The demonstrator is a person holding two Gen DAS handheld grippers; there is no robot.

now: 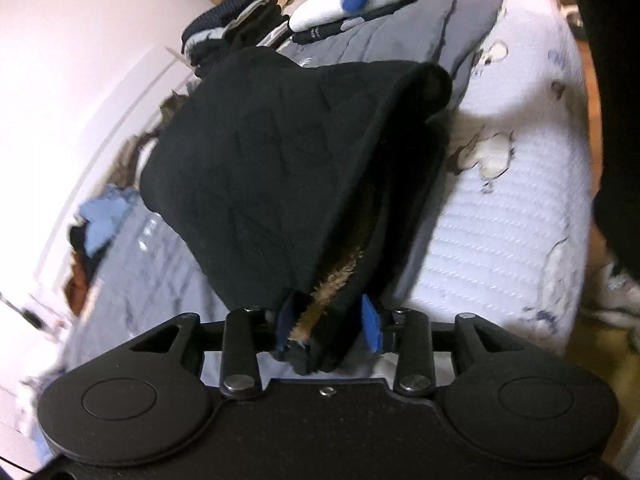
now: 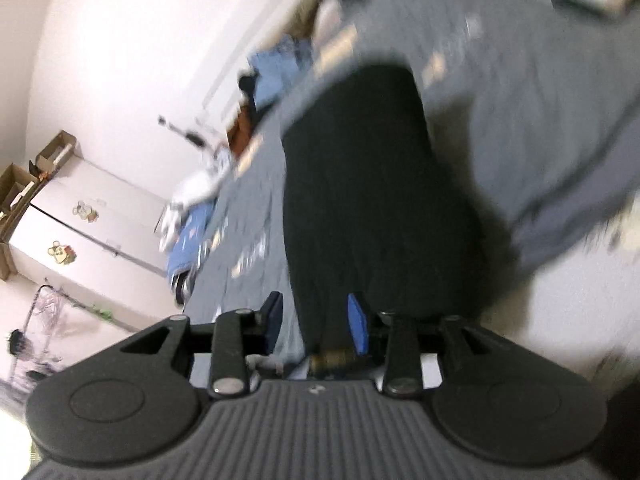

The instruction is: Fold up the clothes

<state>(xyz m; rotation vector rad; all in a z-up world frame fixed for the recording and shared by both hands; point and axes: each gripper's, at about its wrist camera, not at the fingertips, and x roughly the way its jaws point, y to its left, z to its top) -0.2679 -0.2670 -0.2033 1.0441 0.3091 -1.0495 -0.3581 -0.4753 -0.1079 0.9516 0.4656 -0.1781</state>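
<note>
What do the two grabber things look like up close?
Both are black, with two round discs at the sides and flat link bars pinned by silver rivets. The left gripper has a smooth black body and blue pads. The right gripper has a ribbed grey body, with one bright blue pad and one that looks darker. No cables or sleeves show.

White wall [image 2: 120, 60] brightly lit, washed out. White cabinet [image 2: 92, 224] by wall, bear stickers [image 2: 60, 252] on doors, cardboard boxes [image 2: 24, 180] on top. Bed [image 1: 500, 220] with white quilted cover, cartoon print; grey sheet [image 2: 500, 120] over part. Wood floor [image 1: 612, 360] beside bed. Right view motion-blurred.
</note>
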